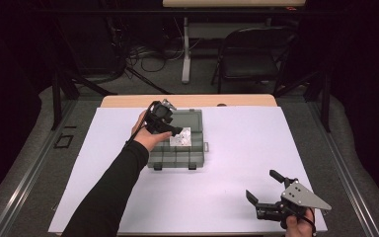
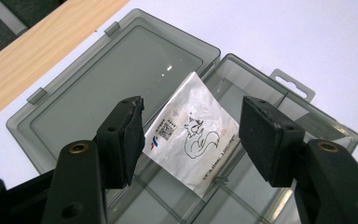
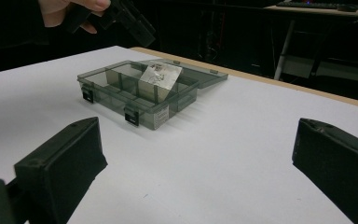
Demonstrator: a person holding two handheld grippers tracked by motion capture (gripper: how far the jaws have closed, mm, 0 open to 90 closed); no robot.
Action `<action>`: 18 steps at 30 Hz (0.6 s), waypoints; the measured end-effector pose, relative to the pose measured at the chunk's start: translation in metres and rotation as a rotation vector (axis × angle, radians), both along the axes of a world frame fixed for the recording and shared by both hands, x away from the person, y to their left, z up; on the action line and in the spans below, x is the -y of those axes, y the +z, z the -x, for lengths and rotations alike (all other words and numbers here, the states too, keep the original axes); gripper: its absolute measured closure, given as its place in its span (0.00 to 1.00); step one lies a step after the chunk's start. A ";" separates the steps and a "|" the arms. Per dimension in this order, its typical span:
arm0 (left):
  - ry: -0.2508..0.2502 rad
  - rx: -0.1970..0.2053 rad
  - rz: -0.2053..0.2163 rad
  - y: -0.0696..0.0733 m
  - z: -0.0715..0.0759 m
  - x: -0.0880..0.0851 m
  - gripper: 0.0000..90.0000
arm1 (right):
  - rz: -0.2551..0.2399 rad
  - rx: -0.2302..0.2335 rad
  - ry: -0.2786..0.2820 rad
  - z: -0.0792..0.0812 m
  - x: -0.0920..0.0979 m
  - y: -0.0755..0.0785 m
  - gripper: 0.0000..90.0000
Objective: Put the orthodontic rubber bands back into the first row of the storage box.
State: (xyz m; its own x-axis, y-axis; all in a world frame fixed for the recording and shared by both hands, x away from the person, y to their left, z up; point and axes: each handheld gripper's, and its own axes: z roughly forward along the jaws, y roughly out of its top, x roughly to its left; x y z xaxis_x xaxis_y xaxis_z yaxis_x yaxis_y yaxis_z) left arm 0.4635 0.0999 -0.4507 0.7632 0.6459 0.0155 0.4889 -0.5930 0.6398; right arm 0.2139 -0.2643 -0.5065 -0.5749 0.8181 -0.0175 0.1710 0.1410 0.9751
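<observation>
- Silver foil packet: flat and glossy, with a line-drawn squirrel, a small red-and-blue logo and lines of fine print; lightly creased.
- Packet sits tilted in a compartment of the open smoky-grey plastic organizer box, leaning on a divider, near the hinge side; the lid lies flat behind.
- Left gripper above the box, jaws parted, pads clear of the packet.
- Right gripper at the near right of the white table, jaws spread wide, nothing between them.
</observation>
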 end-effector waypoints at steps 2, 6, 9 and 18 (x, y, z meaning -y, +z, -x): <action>0.010 0.001 0.026 0.003 0.003 -0.003 0.45 | -0.002 -0.001 0.000 0.000 -0.001 0.000 0.01; 0.027 0.010 0.058 0.009 0.010 -0.011 0.45 | 0.003 0.000 0.002 0.000 -0.001 -0.001 0.01; 0.033 0.023 0.093 0.014 0.017 -0.017 0.43 | 0.001 -0.001 0.000 0.000 0.000 0.000 0.01; 0.060 0.058 0.173 0.024 0.036 -0.035 0.40 | -0.003 -0.001 -0.007 0.000 -0.001 -0.002 0.02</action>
State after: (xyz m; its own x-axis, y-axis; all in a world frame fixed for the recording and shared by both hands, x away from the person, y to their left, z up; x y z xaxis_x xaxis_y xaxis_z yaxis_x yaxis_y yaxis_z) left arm 0.4271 0.1346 -0.4269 0.7242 0.6872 -0.0573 0.4795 -0.4422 0.7580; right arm 0.2135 -0.2635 -0.5080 -0.5692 0.8221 -0.0141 0.1732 0.1367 0.9754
